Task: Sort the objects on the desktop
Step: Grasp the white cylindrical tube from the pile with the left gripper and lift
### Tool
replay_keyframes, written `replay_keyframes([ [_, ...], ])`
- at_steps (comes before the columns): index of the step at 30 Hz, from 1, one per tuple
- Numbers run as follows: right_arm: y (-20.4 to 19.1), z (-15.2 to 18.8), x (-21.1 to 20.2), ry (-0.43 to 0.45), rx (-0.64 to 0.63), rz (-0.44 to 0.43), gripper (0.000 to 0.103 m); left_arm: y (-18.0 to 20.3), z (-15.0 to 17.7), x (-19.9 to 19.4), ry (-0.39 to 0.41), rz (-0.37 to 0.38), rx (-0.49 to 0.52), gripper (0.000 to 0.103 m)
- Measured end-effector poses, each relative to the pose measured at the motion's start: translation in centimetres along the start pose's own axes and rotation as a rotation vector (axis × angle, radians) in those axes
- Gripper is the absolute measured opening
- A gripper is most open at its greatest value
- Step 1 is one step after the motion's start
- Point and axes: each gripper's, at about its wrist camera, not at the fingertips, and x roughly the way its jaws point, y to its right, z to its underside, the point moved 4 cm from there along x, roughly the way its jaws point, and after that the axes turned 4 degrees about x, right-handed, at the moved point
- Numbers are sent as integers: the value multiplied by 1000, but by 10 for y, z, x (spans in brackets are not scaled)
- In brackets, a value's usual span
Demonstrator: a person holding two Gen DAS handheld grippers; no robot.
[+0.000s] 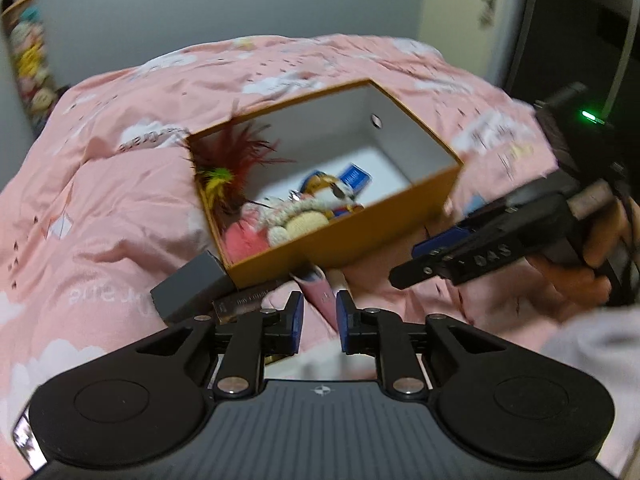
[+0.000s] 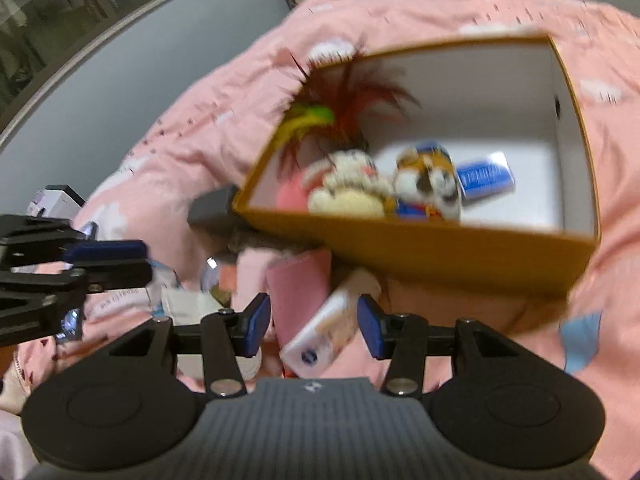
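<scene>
An orange cardboard box (image 1: pixel 352 236) (image 2: pixel 460 256) lies on a pink quilt. It holds a red feather toy (image 1: pixel 236 160) (image 2: pixel 352 96), plush toys (image 1: pixel 296 216) (image 2: pixel 424 184) and a small blue box (image 1: pixel 354 176) (image 2: pixel 484 176). My left gripper (image 1: pixel 319 320) is open, with a pink tube (image 1: pixel 320 292) between and beyond its fingertips. My right gripper (image 2: pixel 314 320) is open over a pink packet (image 2: pixel 298 296) and a white tube (image 2: pixel 328 328); it also shows at the right of the left wrist view (image 1: pixel 424 260).
A dark grey box (image 1: pixel 192 286) (image 2: pixel 212 206) and a brown stick-like item (image 1: pixel 244 300) lie by the orange box's near left corner. Small packets and clutter (image 2: pixel 180 300) lie on the quilt (image 1: pixel 120 200) to the left. A shelf of plush toys (image 1: pixel 28 52) stands far left.
</scene>
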Motion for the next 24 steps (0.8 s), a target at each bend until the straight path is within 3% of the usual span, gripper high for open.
replay_keyframes([
  [7,1,20,14,-70,24,12,51,15,26,3,-107,-55,216,24],
  [11,0,25,20,-93,25,15,51,18,37,13,-143,-68,311,36],
  [16,-2,28,24,-113,22,14,52,24,49,31,-189,-135,455,38],
  [20,-3,31,31,-140,19,13,52,30,55,46,-197,-126,551,49],
  [24,-2,32,35,-155,20,12,52,32,58,60,-201,-112,578,49],
])
